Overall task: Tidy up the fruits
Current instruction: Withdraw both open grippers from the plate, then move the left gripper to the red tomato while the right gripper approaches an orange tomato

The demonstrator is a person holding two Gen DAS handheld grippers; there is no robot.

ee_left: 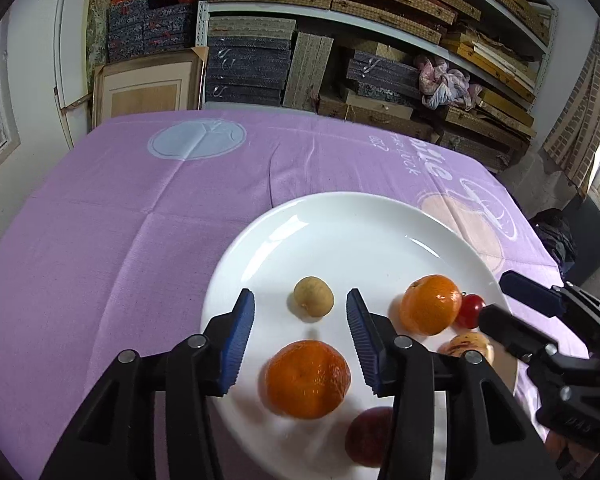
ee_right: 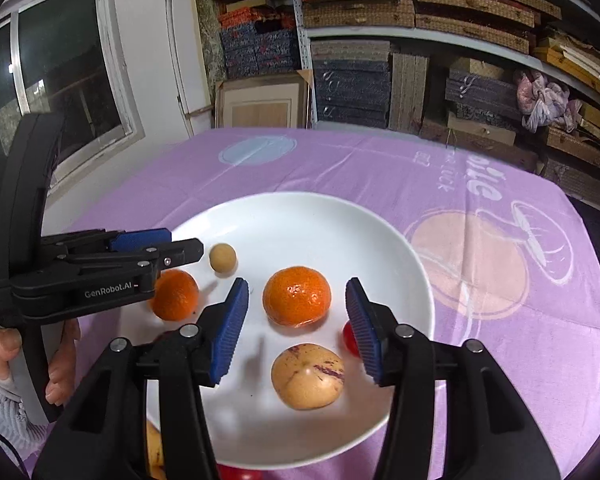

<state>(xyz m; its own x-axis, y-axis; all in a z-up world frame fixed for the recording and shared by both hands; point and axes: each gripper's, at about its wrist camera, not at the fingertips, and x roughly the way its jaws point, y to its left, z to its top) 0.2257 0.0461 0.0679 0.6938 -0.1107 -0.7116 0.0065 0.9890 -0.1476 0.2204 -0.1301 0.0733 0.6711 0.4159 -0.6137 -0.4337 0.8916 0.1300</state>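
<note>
Now both claws spread, nothing pinched — L claw [ee_left: 300, 336] & R claw [ee_right: 296, 328] over plate [ee_left: 340, 232] w/ fruit.

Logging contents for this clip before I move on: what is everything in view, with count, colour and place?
plate: 1, white, on the purple cloth.
mandarins: 2, orange, on the plate, the second nearer its left edge.
small round fruit: 1, tan, on the plate, behind the mandarins.
speckled fruit: 1, yellow with purple streaks, front of the plate.
cherry tomato: 1, red, beside the right-hand mandarin.
reddish fruit: 1, front of the plate, partly hidden.
tablecloth: 1, purple, printed, covering the table.
shelves: stacked boxes, behind the table.
left tool: open, over the plate, holding nothing.
right tool: open, over the plate, holding nothing.
hand: 1, gripping the left tool's handle.
</note>
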